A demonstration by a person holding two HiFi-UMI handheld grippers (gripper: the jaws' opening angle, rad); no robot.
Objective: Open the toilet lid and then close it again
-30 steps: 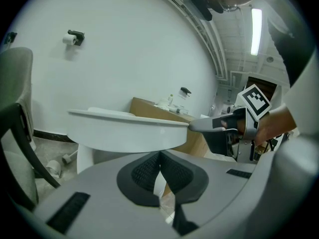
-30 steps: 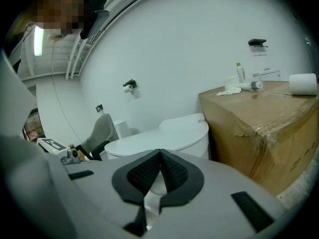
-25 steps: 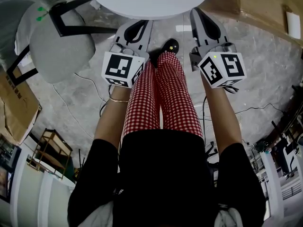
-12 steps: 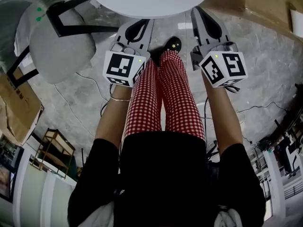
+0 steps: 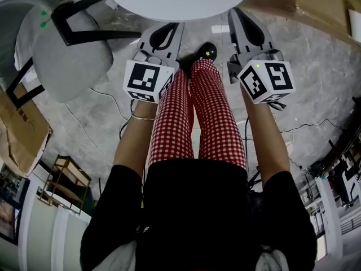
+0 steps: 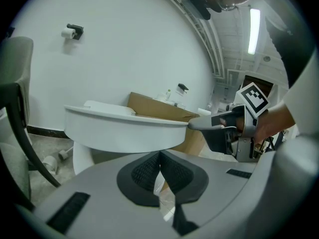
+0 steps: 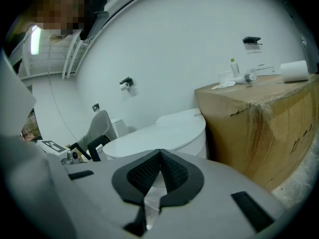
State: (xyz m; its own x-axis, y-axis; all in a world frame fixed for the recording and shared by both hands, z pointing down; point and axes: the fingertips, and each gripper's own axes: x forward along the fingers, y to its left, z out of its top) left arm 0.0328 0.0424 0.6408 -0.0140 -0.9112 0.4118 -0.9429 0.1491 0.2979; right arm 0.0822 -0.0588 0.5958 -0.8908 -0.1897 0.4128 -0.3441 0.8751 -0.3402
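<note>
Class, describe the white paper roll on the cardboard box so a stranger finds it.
Beside the closed white toilet stands a big brown cardboard box. On its top, at the end away from the toilet, lies the white paper roll, a fat plain cylinder, unlike the slim little bottles nearby.

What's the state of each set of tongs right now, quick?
Left tongs: closed, holding nothing.
Right tongs: closed, holding nothing.

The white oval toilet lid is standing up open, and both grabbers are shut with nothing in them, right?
Not quite. The white oval toilet lid lies down flat, closed, as the right gripper view shows. The left gripper and right gripper are shut with nothing in them.
</note>
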